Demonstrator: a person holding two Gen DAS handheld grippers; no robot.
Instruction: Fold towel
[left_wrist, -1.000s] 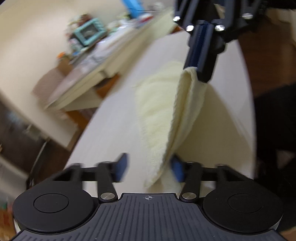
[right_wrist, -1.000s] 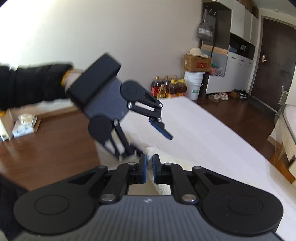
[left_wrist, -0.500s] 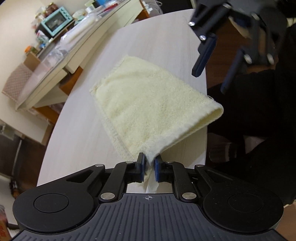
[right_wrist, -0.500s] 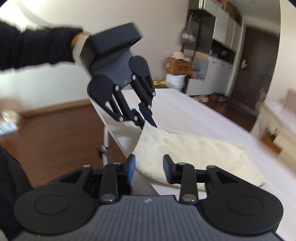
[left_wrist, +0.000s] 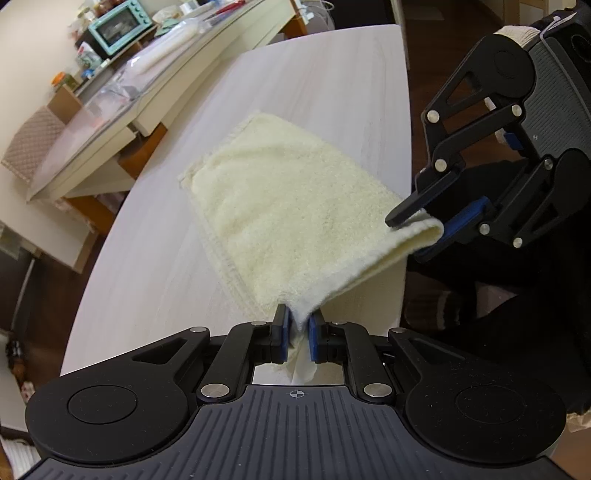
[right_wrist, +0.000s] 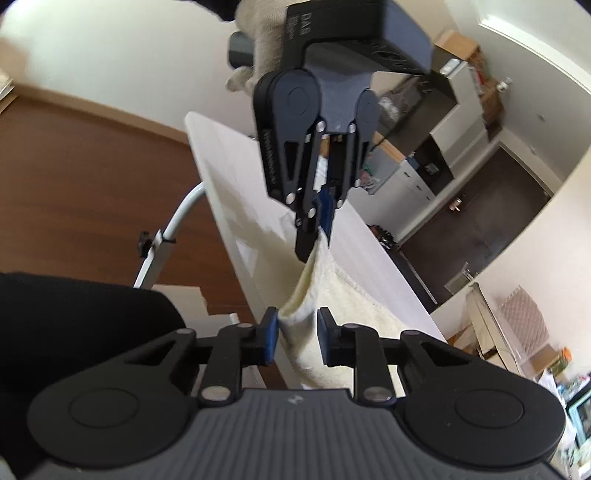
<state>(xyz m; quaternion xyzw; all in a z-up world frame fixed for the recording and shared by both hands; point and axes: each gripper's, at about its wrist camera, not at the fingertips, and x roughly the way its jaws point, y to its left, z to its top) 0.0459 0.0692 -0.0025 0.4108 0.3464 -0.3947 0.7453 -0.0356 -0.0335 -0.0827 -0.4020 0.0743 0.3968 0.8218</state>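
Observation:
A pale yellow towel (left_wrist: 295, 206) lies folded double on the white table (left_wrist: 325, 81), its near folded edge lifted off the table's near edge. My left gripper (left_wrist: 297, 332) is shut on the towel's near left corner; it also shows in the right wrist view (right_wrist: 317, 236), pinching that corner. My right gripper (left_wrist: 424, 225) has its jaws around the towel's near right corner. In the right wrist view my right gripper (right_wrist: 295, 332) stands partly open with the towel (right_wrist: 332, 306) between the pads, apart from the right pad.
A long counter (left_wrist: 122, 110) with a teal toaster oven (left_wrist: 122, 20) and clutter stands beyond the table's left side. Dark wood floor (right_wrist: 74, 177) and a metal table leg (right_wrist: 162, 254) lie below the table's near edge. Cabinets (right_wrist: 417, 173) and a door stand far off.
My right gripper has come down from above the table onto the towel's near right corner and narrowed around it. My left gripper has stayed shut on its corner.

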